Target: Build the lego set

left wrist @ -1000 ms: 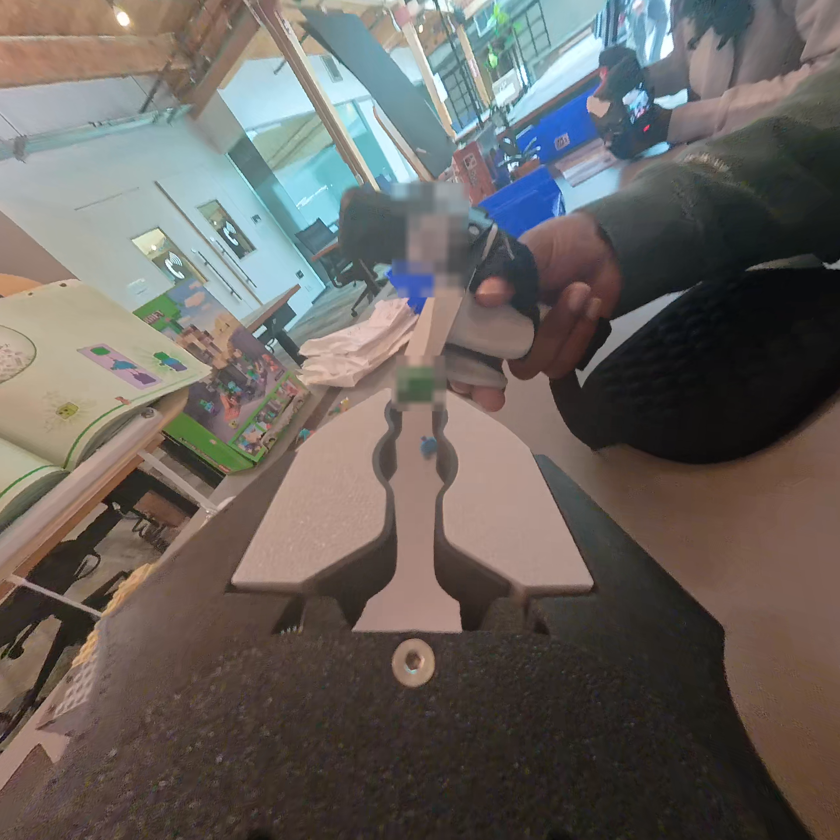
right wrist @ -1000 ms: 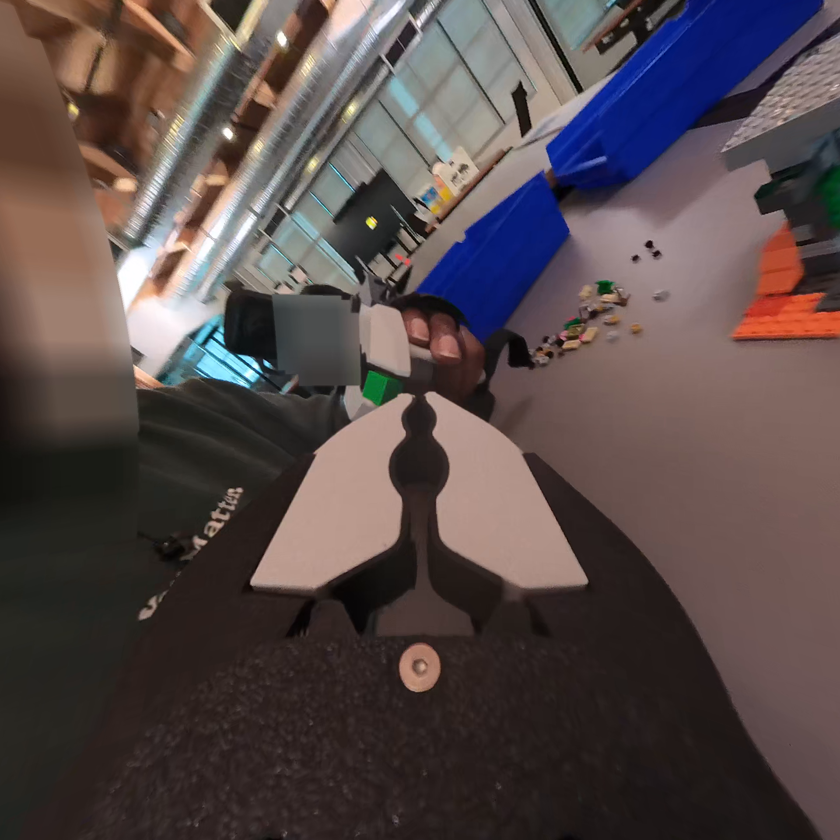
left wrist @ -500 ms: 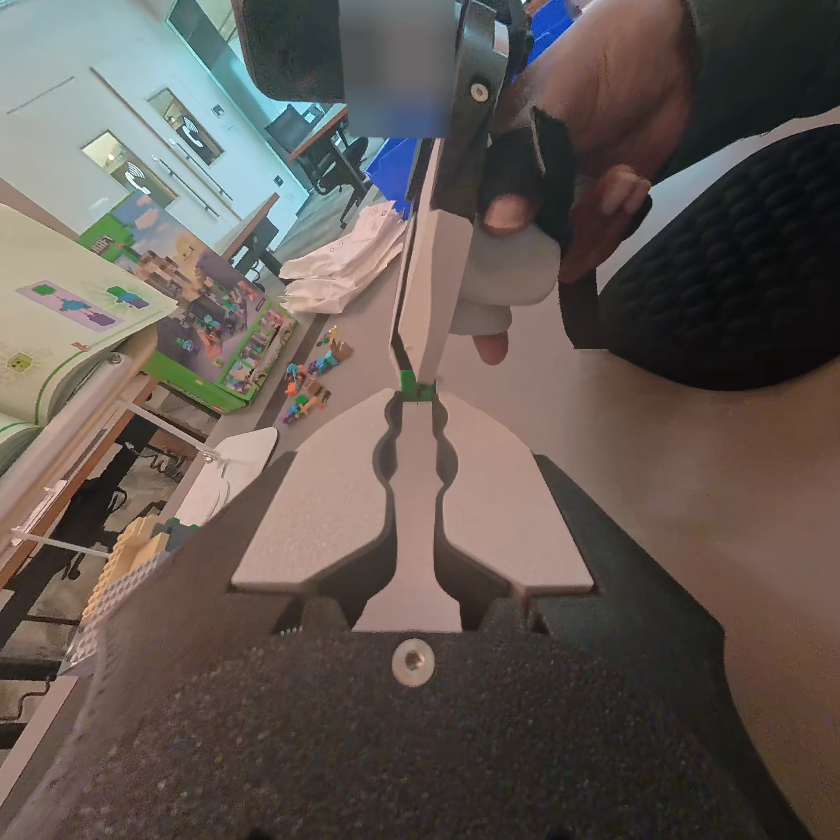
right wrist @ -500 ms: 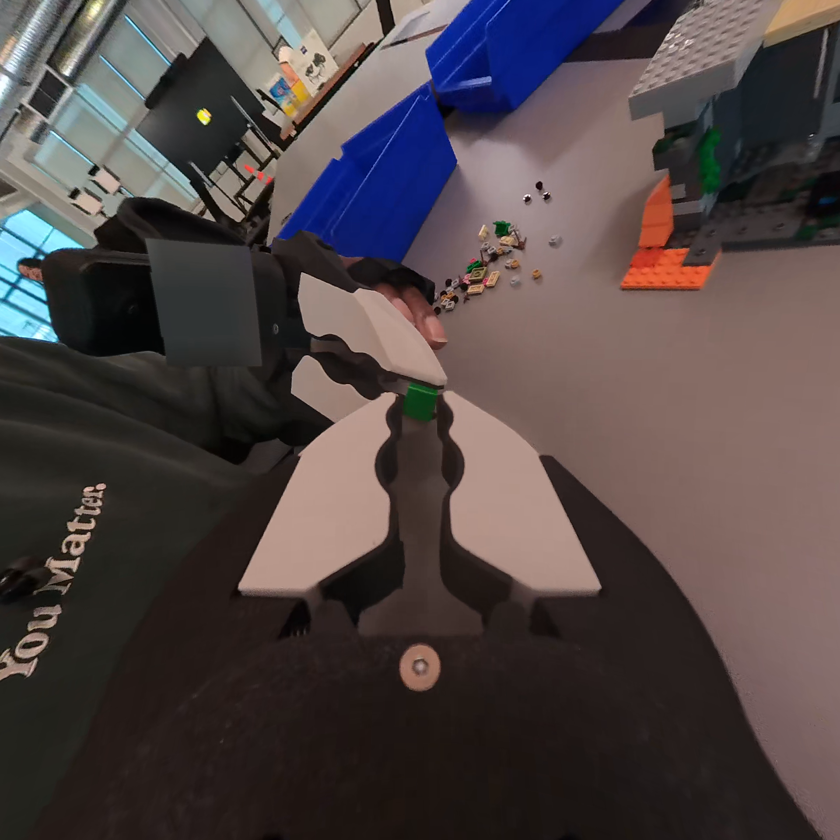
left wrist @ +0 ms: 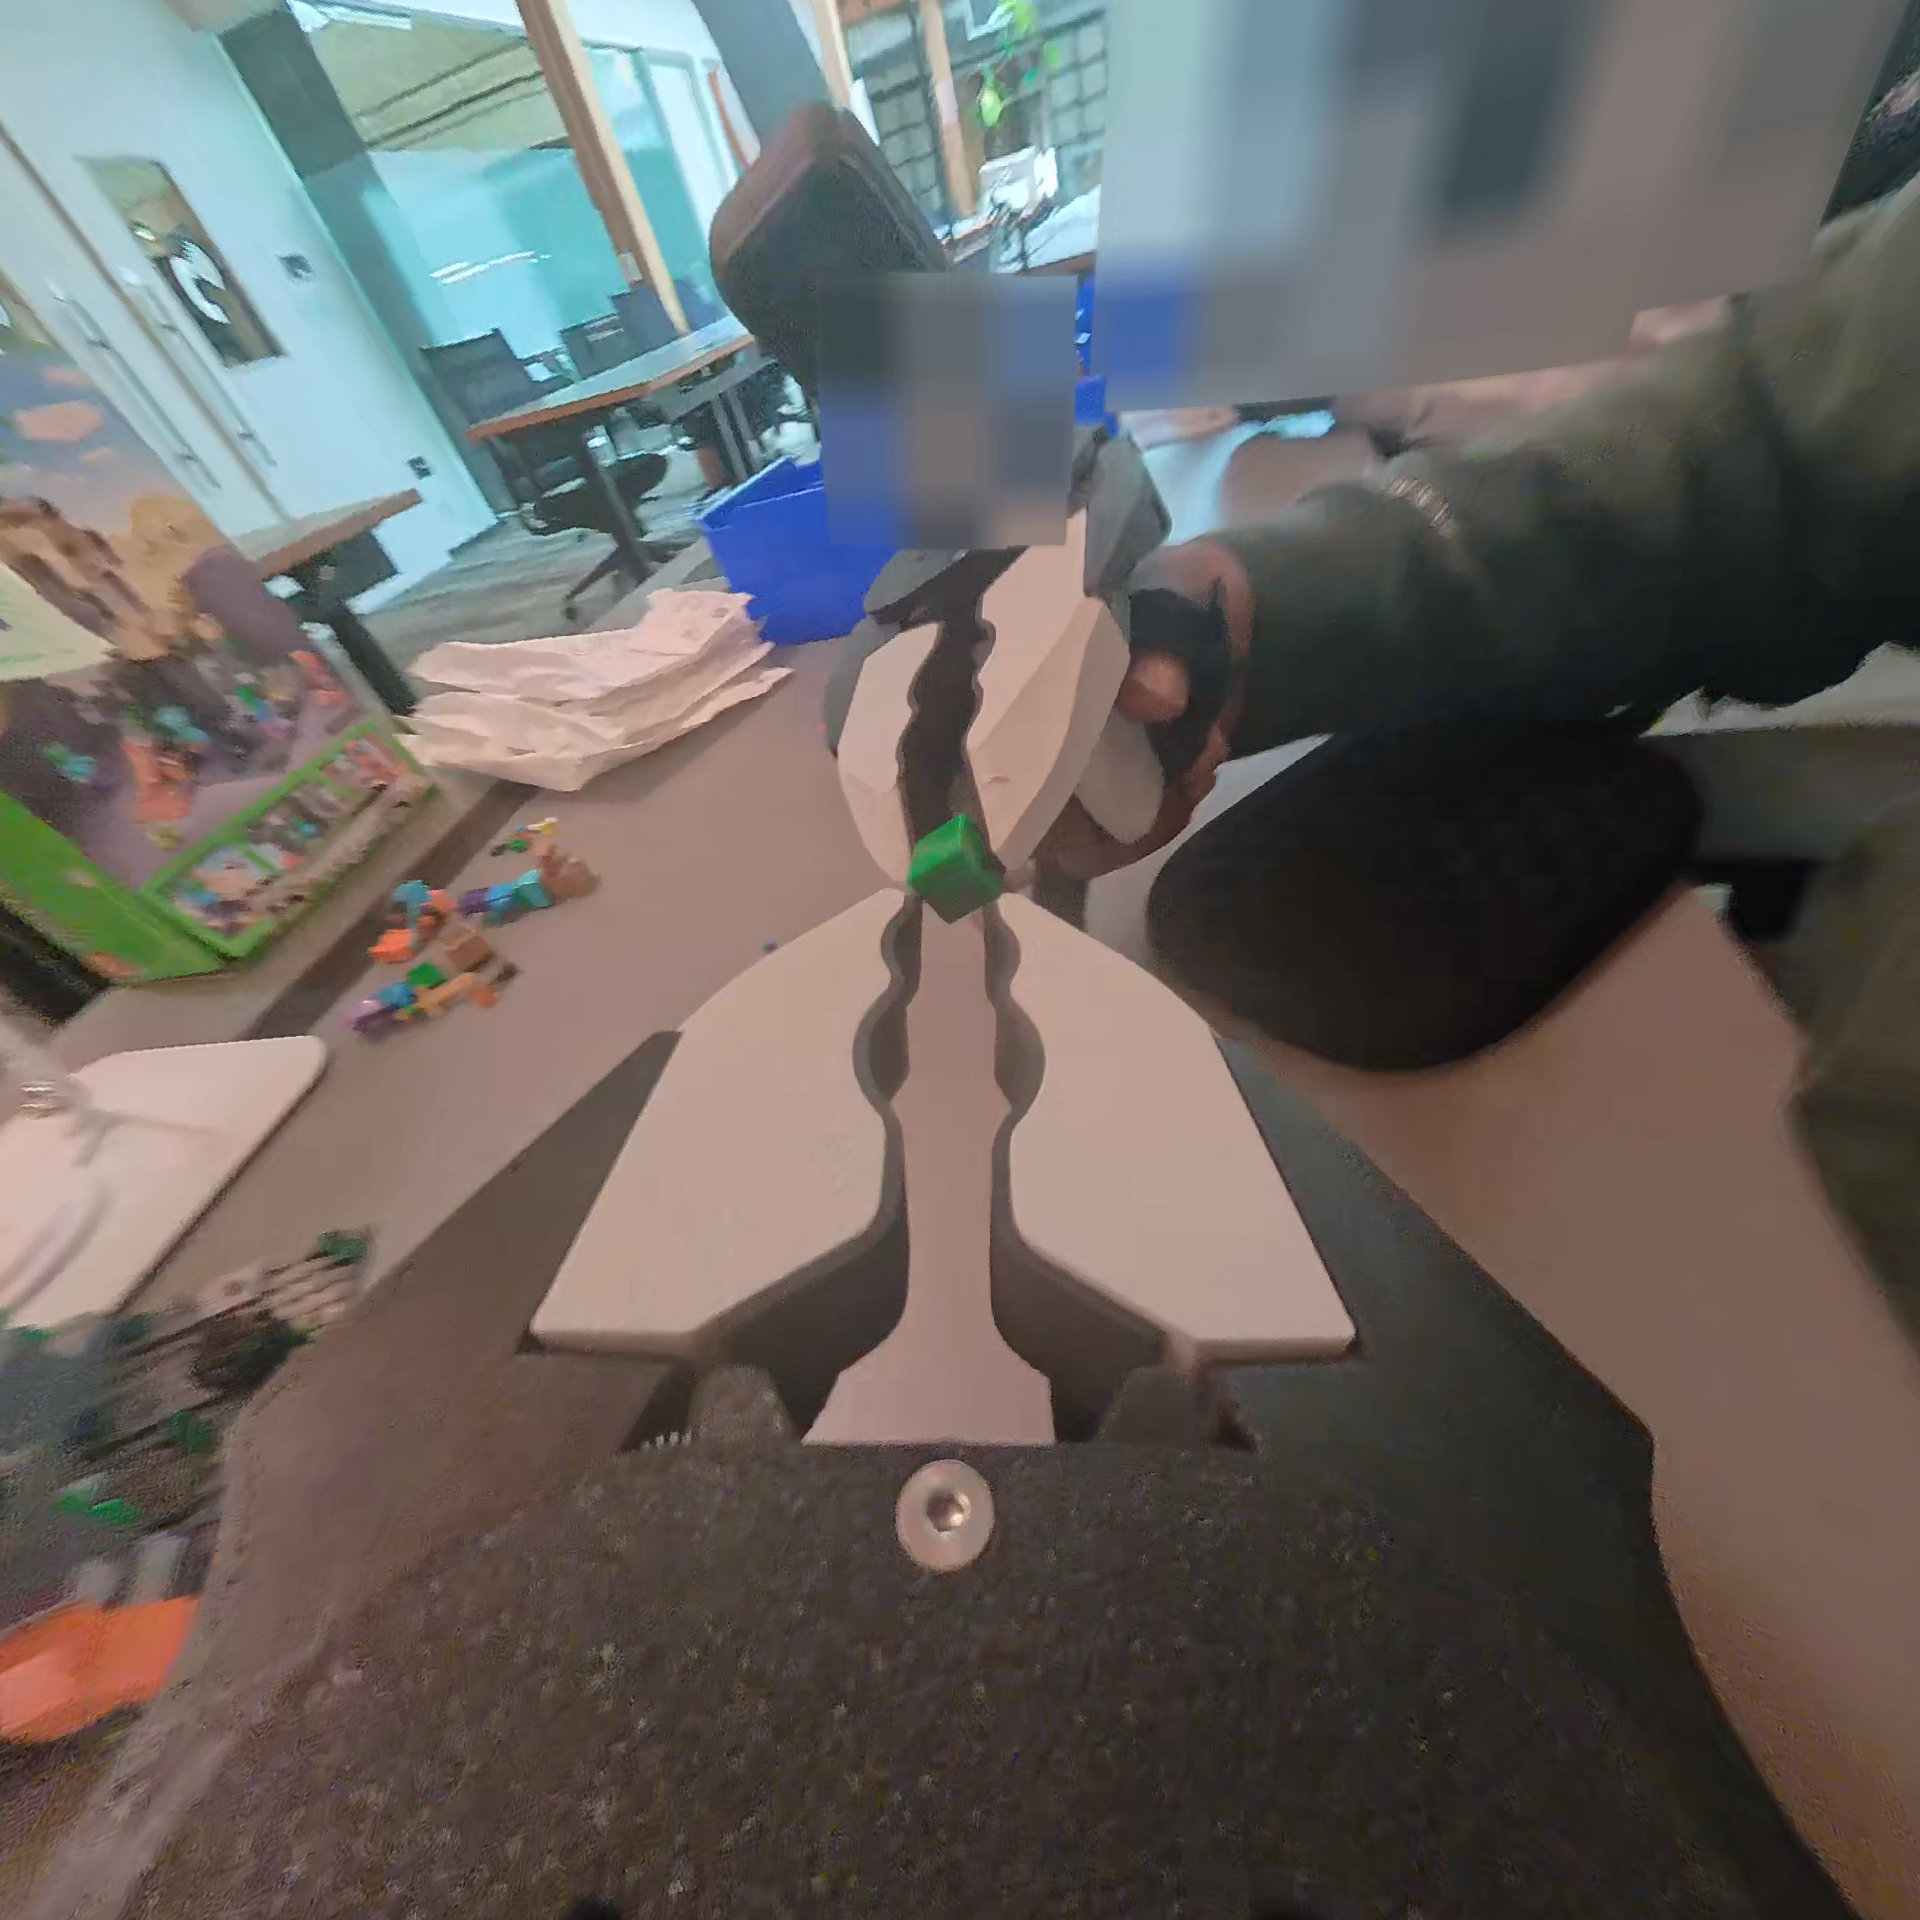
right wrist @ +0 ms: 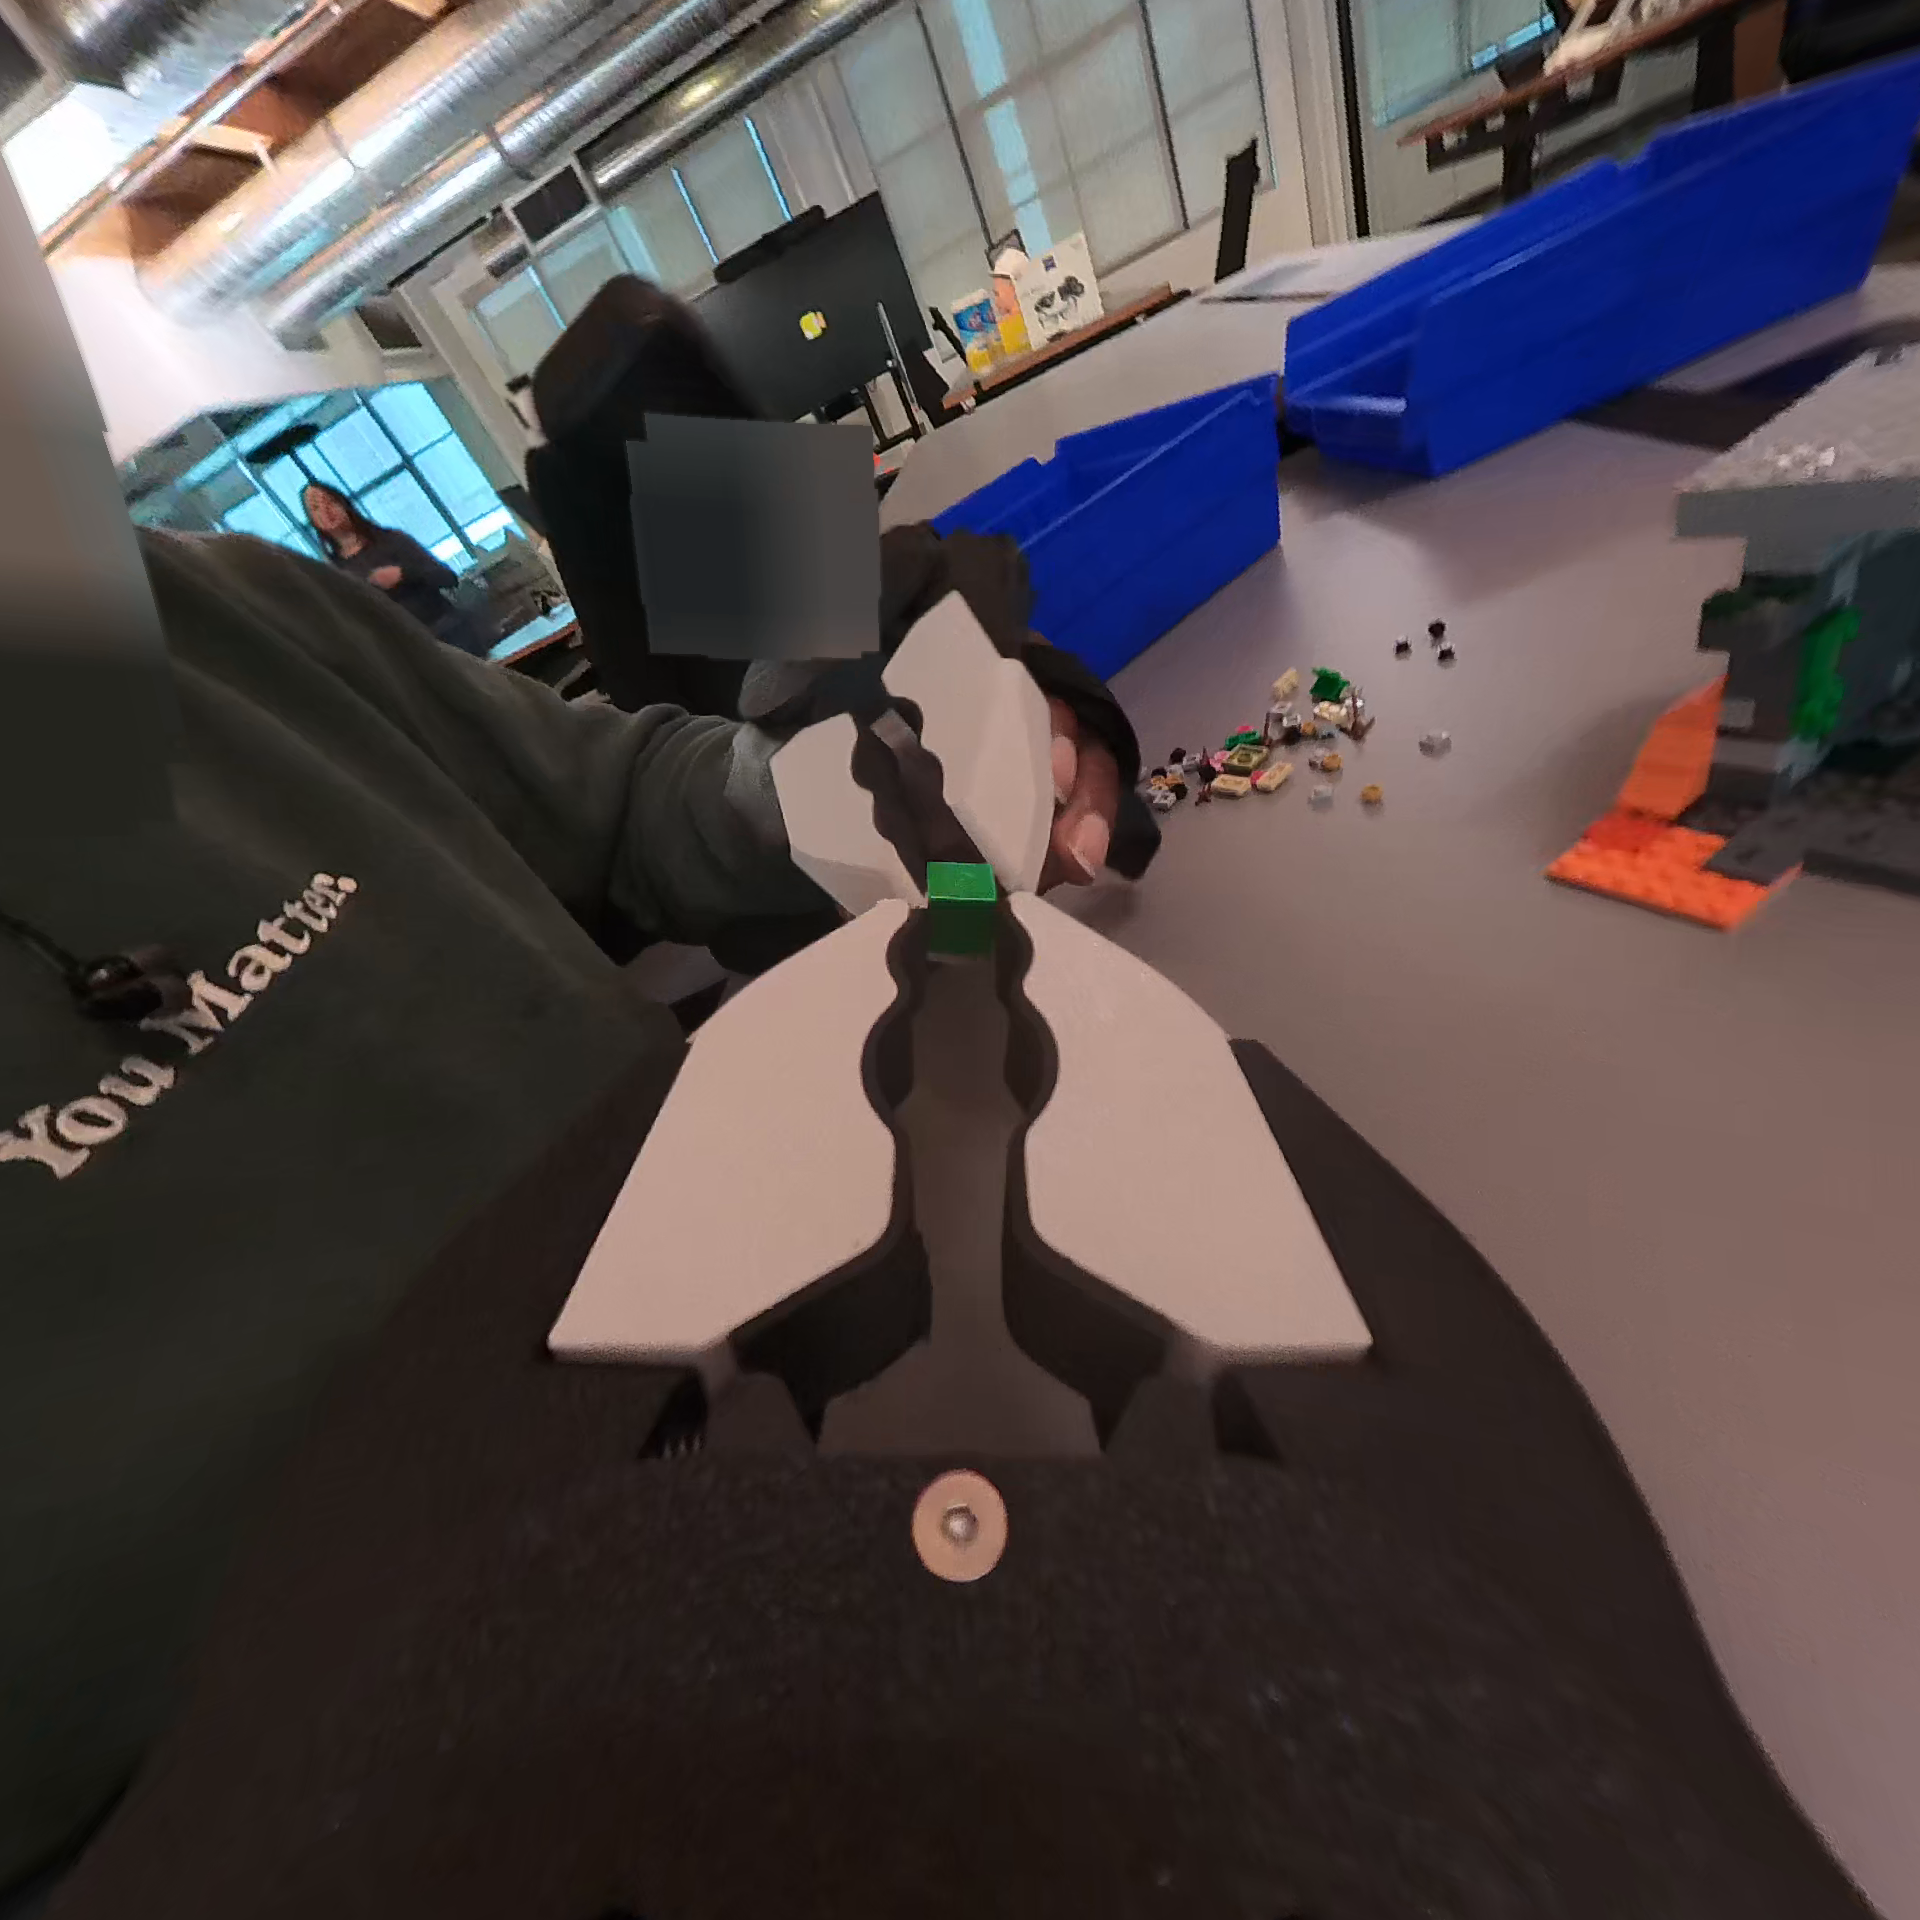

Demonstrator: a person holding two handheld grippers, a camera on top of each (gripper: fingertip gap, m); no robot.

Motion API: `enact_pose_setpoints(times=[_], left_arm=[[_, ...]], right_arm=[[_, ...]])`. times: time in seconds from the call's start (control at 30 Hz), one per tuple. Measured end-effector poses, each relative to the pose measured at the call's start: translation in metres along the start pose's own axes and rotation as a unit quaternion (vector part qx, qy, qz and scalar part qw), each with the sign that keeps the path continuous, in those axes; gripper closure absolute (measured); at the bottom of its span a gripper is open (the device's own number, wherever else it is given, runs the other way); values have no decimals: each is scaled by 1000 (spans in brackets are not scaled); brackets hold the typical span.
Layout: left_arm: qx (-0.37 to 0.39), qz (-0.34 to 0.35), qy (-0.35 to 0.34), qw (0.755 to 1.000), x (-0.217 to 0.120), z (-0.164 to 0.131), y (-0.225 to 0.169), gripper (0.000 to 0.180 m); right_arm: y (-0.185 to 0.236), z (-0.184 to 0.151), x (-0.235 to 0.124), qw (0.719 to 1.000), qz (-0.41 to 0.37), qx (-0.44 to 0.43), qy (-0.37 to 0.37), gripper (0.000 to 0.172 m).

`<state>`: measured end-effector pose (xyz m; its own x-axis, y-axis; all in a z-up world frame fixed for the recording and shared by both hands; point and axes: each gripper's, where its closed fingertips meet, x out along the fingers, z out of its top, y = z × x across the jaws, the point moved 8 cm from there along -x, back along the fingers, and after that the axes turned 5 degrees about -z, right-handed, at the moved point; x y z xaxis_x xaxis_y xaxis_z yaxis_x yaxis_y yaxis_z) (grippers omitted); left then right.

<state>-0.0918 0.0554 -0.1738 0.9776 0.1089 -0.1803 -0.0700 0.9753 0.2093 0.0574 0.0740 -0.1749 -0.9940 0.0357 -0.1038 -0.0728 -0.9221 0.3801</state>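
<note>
A small green brick sits at the meeting point of my two grippers, above the grey table. My left gripper is shut on it at the fingertips. My right gripper faces the left one tip to tip and is shut on the same green brick, which sits square between its pads. In the left wrist view the right gripper's white fingers come in from above, held by a hand in a dark sleeve. In the right wrist view the left gripper's fingers show just beyond the brick.
Blue bins stand at the back. Loose small pieces and a grey brick building on an orange plate lie to the right. A picture box, papers, small figures and a black rounded object also show. Only a small space, under 4 cm, lies between the two pairs of fingers.
The two grippers have come together tip to tip. The left kept hold of the green brick; the right, shut a second ago, opened and closed on that brick. Both views have rolled.
</note>
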Motion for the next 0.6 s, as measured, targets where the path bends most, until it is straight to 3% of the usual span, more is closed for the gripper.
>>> enact_pose_setpoints(times=[0.23, 0.6], left_arm=[[-81, -63, -45, 994, -1, 1, 1, 167], [-97, -84, -54, 990, -3, 1, 1, 169]], right_arm=[[10, 2, -2, 994, -11, -112, -8, 160], [17, -1, 0, 982, -34, -187, 1, 160]])
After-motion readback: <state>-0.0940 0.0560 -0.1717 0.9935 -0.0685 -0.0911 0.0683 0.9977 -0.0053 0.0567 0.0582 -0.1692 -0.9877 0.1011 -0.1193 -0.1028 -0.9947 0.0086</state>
